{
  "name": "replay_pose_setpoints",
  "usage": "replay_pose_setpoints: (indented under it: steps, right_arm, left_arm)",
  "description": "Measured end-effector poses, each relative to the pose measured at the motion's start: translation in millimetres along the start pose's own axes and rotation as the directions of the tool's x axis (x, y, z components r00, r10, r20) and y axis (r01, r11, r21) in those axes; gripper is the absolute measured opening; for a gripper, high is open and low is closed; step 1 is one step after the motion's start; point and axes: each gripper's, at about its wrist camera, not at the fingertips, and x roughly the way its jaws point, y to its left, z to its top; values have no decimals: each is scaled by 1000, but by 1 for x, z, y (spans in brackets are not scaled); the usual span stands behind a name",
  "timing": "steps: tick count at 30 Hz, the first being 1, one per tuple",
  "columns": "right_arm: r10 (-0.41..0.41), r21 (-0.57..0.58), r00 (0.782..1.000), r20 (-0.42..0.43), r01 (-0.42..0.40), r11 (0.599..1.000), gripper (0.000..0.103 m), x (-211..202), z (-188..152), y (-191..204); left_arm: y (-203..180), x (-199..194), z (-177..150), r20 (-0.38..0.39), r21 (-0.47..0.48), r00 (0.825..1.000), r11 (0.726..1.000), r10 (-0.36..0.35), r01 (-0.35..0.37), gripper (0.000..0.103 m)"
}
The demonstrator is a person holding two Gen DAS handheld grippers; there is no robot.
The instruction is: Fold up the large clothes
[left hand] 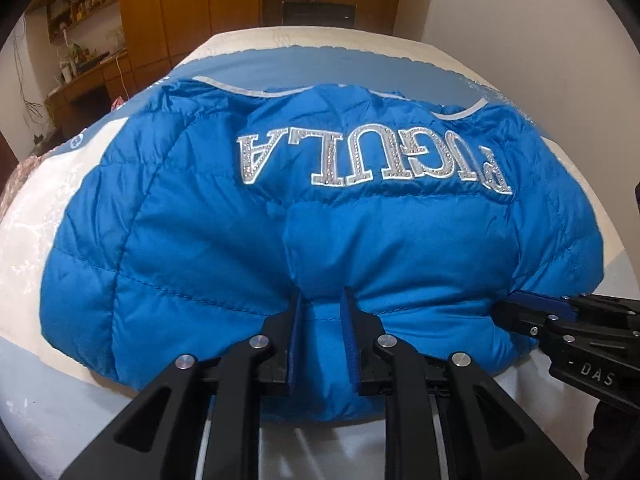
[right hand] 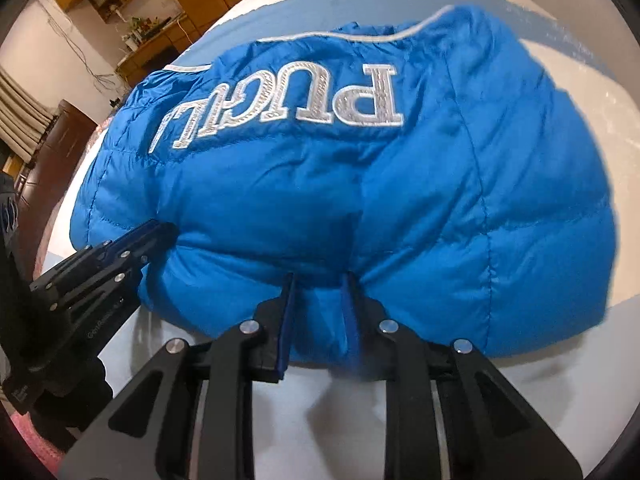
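Note:
A bright blue quilted puffer jacket [left hand: 304,216] lies folded on a bed, its silver lettering [left hand: 372,156] upside down toward me. My left gripper [left hand: 322,300] is shut on a puckered bunch of the jacket's near edge, fabric pinched between its blue pads. My right gripper [right hand: 318,280] grips the same near edge further right, shut on bunched fabric. Each gripper shows in the other's view: the right gripper [left hand: 516,300] at the jacket's right corner, the left gripper [right hand: 160,234] at its left corner. The jacket [right hand: 400,184] bulges thickly above both grips.
The bed cover [left hand: 48,208] is white with pale blue bands. Behind the bed stand wooden wardrobes [left hand: 192,4] and a cluttered desk with shelves [left hand: 84,60] at the far left. A dark wooden cabinet [right hand: 60,148] stands left of the bed.

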Motion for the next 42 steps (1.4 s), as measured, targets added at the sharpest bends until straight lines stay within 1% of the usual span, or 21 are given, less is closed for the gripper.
replay_pose_setpoints:
  steps: [4, 6, 7, 9, 10, 11, 12, 13, 14, 15, 16, 17, 19, 23, 26, 28, 30, 32, 38, 41, 42]
  right_arm:
    - [-1, -2, 1000, -7, 1, 1000, 19, -2, 1, 1]
    - [-13, -16, 1000, -18, 13, 1000, 18, -13, 7, 5]
    - [-18, -20, 1000, 6, 18, 1000, 19, -25, 10, 5]
    - [-15, -7, 998, 69, 15, 1000, 25, -54, 19, -1]
    - [-8, 9, 996, 93, 7, 1000, 28, -65, 23, -5]
    - [-22, 44, 992, 123, 16, 999, 34, -82, 31, -17]
    - [-46, 63, 990, 137, 38, 997, 37, -90, 36, -25]
    - [-68, 77, 987, 148, 57, 995, 39, -95, 40, -32]
    - [-101, 101, 982, 161, 85, 991, 45, -102, 46, -45]
    - [-126, 119, 979, 161, 107, 987, 58, -105, 51, -56]
    - [-152, 140, 977, 148, 131, 982, 64, -106, 57, -68]
    - [-159, 151, 977, 140, 138, 979, 67, -106, 59, -77]
    - [-162, 171, 980, 116, 141, 975, 67, -101, 66, -94]
    - [-102, 216, 994, 46, 90, 972, 69, -75, 73, -115]
    - [-72, 234, 997, 3, 70, 970, 74, -58, 75, -121]
    - [-66, 255, 998, -25, 70, 964, 75, -48, 76, -131]
    - [-57, 282, 997, -44, 67, 957, 81, -38, 76, -141]
    - [-12, 314, 998, -62, 31, 949, 84, -28, 74, -151]
    - [82, 369, 994, -74, -49, 928, 90, -11, 72, -171]
    - [99, 364, 993, -68, -67, 929, 90, -10, 75, -171]
    - [104, 365, 992, -66, -73, 928, 87, -9, 76, -172]
  left_arm:
    - [0, 1, 0, -5, -6, 1000, 1000, 3, -3, 20]
    - [0, -5, 6, -22, 3, 1000, 1000, 0, 0, 20]
    - [3, -11, 9, -27, -2, 1000, 1000, -9, 9, 20]
    - [16, -33, 18, 12, -27, 1000, 1000, -13, 14, 20]
    - [25, -45, 23, 36, -41, 999, 999, -11, 12, 26]
    - [35, -55, 28, 56, -54, 998, 999, -2, 6, 36]
    - [45, -62, 32, 70, -65, 997, 998, 12, -7, 40]
    - [59, -70, 39, 81, -82, 995, 996, 49, -43, 46]
    - [76, -75, 46, 83, -103, 992, 991, 90, -81, 49]
    - [92, -76, 52, 77, -127, 991, 987, 110, -99, 52]
    - [104, -75, 55, 66, -147, 991, 984, 114, -103, 57]
    - [121, -73, 58, 46, -176, 992, 979, 117, -107, 58]
    - [145, -66, 60, 11, -217, 994, 970, 111, -106, 58]
    - [167, -53, 53, -22, -243, 996, 966, 84, -87, 60]
    - [166, -43, 50, -26, -239, 999, 970, 47, -52, 64]
    - [167, -32, 50, -48, -234, 997, 970, 64, -73, 64]
    - [174, -20, 50, -70, -253, 996, 965, 59, -75, 67]
    - [184, -7, 50, -91, -297, 995, 953, 29, -55, 73]
    - [193, 19, 59, -102, -355, 994, 935, -46, 6, 77]
    - [196, 32, 64, -104, -405, 988, 912, -117, 65, 76]
    - [195, 35, 65, -103, -416, 985, 905, -137, 82, 75]
